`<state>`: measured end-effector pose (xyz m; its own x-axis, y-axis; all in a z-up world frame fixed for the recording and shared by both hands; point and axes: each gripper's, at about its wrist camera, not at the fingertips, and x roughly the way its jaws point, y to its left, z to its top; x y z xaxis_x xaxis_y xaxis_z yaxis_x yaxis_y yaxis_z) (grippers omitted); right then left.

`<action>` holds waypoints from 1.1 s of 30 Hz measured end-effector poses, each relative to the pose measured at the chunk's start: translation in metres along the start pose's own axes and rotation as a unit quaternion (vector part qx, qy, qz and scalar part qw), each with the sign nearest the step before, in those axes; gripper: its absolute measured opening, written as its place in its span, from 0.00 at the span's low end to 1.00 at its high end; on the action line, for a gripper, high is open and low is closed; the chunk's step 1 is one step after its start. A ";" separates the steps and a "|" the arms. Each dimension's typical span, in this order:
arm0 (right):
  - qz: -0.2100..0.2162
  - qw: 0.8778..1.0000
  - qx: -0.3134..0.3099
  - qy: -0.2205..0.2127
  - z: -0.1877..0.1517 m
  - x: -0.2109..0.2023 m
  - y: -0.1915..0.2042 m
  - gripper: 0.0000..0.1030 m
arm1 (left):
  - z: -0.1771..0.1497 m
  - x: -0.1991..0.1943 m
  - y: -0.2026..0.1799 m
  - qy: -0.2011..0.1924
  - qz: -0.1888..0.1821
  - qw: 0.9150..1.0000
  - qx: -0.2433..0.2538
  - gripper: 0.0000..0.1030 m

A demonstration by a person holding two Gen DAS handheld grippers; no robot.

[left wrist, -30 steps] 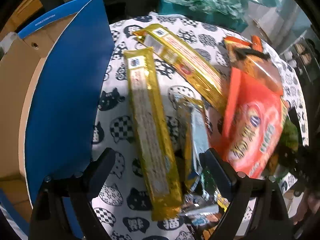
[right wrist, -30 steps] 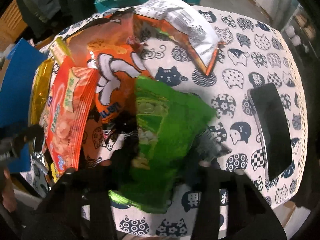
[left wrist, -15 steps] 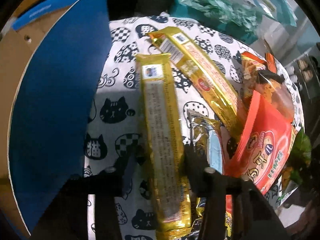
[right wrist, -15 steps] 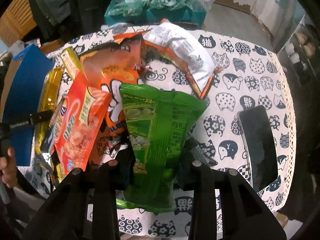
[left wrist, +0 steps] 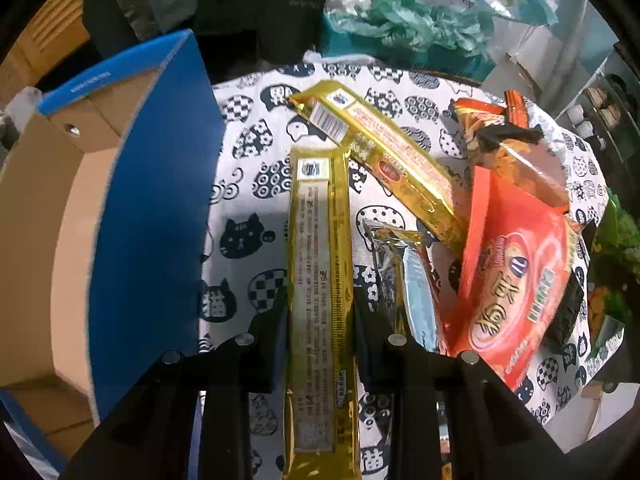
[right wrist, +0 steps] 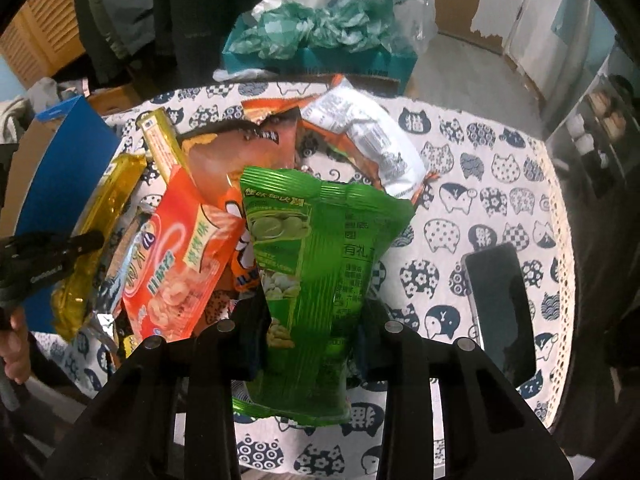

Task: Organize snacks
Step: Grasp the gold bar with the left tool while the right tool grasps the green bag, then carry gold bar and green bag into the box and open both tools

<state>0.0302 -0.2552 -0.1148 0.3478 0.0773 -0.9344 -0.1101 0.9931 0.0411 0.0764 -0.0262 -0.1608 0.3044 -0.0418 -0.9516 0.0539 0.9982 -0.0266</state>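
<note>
My left gripper (left wrist: 320, 320) is shut on a long gold snack packet (left wrist: 320, 264) and holds it above the cat-print tablecloth (left wrist: 240, 184). My right gripper (right wrist: 316, 320) is shut on a green snack bag (right wrist: 316, 264), lifted over the pile. A second gold packet (left wrist: 384, 160), a small silver-gold packet (left wrist: 404, 276) and an orange-red bag (left wrist: 516, 276) lie to the right in the left wrist view. The orange-red bag (right wrist: 176, 268) and other orange bags (right wrist: 256, 148) lie left of the green bag.
An open blue cardboard box (left wrist: 152, 208) stands at the table's left edge; it also shows in the right wrist view (right wrist: 60, 168). A black phone (right wrist: 500, 304) lies at the right. A teal box with green wrapping (right wrist: 316, 36) stands behind the table.
My left gripper closed on the long gold packet and raised it. My right gripper lifted the green bag up and back from the pile.
</note>
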 end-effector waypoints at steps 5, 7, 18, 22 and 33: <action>0.000 1.000 -0.004 -0.013 0.006 -0.009 0.005 0.32 | -0.007 -0.027 0.007 -0.024 -0.006 1.000 0.002 0.28; -0.003 1.000 -0.009 -0.019 0.007 -0.012 0.009 0.32 | -0.010 -0.037 0.009 -0.038 -0.005 0.999 0.004 0.28; 0.018 0.998 -0.032 -0.048 0.016 -0.033 0.037 0.32 | -0.032 -0.101 0.026 -0.098 -0.016 0.995 0.004 0.28; 0.028 0.997 -0.042 -0.057 0.023 -0.039 0.052 0.32 | -0.035 -0.122 0.034 -0.120 -0.020 0.993 0.004 0.28; 0.064 0.992 -0.080 -0.080 0.042 -0.055 0.111 0.32 | -0.036 -0.159 0.058 -0.172 -0.006 0.985 -0.002 0.28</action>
<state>0.0381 -0.1458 -0.0435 0.4630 0.2279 -0.8565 -0.3046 0.9484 0.0878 -0.0033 0.0404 -0.0219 0.6087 -0.0657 -0.7907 0.0556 0.9977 -0.0401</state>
